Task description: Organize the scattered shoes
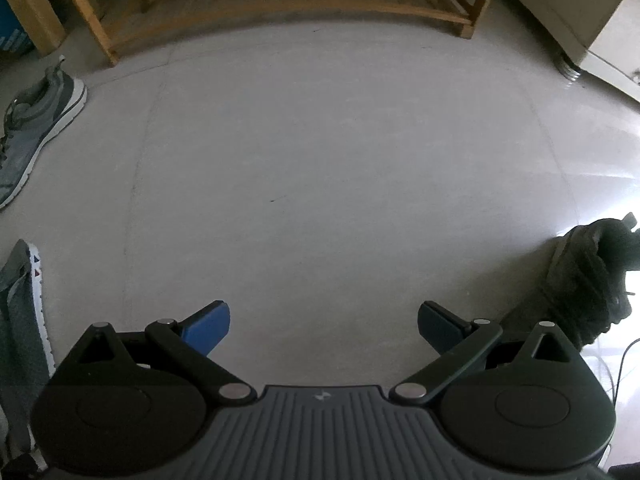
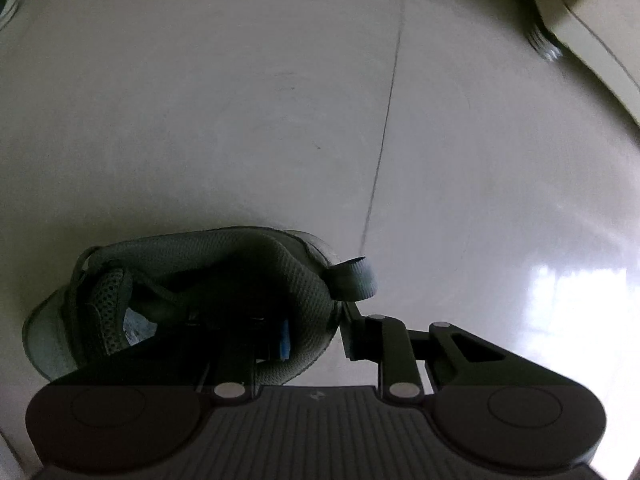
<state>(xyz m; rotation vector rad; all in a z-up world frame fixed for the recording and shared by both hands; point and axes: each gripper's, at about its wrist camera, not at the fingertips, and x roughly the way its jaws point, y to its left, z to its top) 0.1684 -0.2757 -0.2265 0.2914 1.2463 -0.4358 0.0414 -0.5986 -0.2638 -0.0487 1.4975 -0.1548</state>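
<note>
Right hand-held gripper (image 2: 312, 340): closed on the grey shoe's (image 2: 192, 296) heel collar, for lifting.
Left hand-held gripper (image 1: 324, 326): wide open, empty, kept free.
Second shoe (image 1: 36, 128): at ten o'clock, left unsorted.

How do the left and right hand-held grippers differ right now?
The left hand-held gripper has its jaws spread wide over bare floor, holding nothing; the right hand-held gripper is closed on the collar of a grey mesh sneaker, one finger inside the shoe, one outside. Both point down at the floor.
</note>
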